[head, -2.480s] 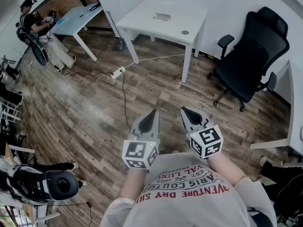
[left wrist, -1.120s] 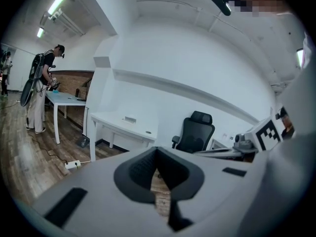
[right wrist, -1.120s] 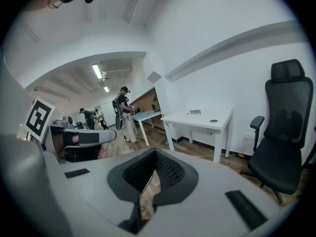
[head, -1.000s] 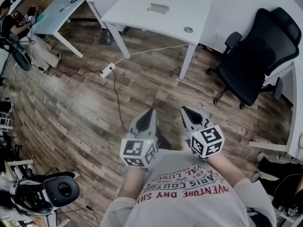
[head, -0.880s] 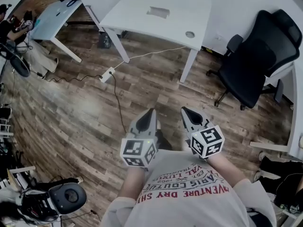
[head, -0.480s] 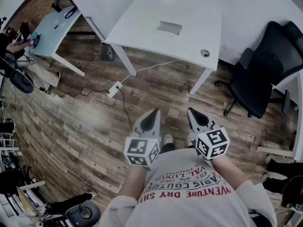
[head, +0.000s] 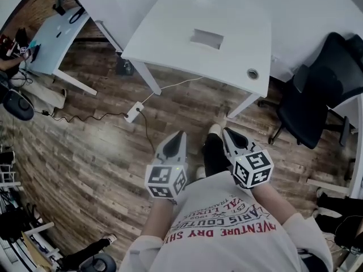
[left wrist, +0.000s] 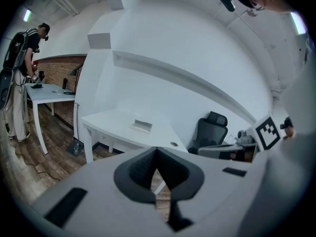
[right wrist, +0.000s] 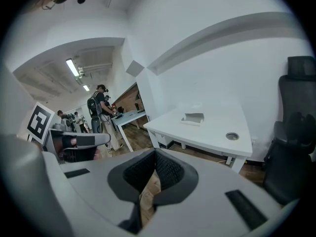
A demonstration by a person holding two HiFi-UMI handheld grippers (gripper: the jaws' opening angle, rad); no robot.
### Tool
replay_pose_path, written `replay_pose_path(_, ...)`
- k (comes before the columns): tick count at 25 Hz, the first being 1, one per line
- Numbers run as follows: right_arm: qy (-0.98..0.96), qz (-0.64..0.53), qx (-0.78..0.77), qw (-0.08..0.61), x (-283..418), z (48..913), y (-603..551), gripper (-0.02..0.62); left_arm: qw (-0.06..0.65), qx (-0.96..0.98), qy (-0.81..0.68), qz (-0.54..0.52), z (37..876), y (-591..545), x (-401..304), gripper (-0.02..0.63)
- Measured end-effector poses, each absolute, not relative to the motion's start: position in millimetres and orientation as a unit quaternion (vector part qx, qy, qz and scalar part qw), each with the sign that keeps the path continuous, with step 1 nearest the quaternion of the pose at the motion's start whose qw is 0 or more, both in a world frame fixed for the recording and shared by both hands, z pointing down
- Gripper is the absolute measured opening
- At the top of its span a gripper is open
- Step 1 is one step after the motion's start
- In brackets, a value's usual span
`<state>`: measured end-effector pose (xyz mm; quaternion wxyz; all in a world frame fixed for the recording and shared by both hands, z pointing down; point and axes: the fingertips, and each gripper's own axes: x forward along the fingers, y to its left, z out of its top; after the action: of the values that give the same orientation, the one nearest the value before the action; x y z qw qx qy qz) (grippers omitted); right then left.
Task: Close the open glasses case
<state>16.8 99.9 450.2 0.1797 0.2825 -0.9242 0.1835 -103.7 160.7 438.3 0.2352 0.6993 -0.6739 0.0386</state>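
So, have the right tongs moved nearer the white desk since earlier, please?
Yes. The right tongs have come forward toward the white desk; its near leg now stands just ahead of them.

A white desk [head: 170,38] stands ahead of the left tool [head: 180,135] and right tool [head: 227,132], on a wood plank floor [head: 85,146]. A black office chair [head: 315,89] sits beyond and right of the right tool. A white power strip [head: 135,111] lies left of the left tool, with a pale blue desk [head: 57,33] farther left.

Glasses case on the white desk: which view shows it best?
Head view: the glasses case appears largest, seen from above on the white desk. Both gripper views show it small, distant and side-on.
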Motion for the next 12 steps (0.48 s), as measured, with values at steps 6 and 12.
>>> replay_pose_path(6, -0.923, 0.200, 0.277, 0.177, -14, 466, 33, 0.011, 0.237, 0.696, -0.676, 0.050, 452, 98, -131, 0.003)
replay_pose_path(12, -0.925, 0.199, 0.274, 0.170, -45, 451, -61, 0.012, 0.228, 0.694, -0.681, 0.048, 437, -2, -168, 0.003)
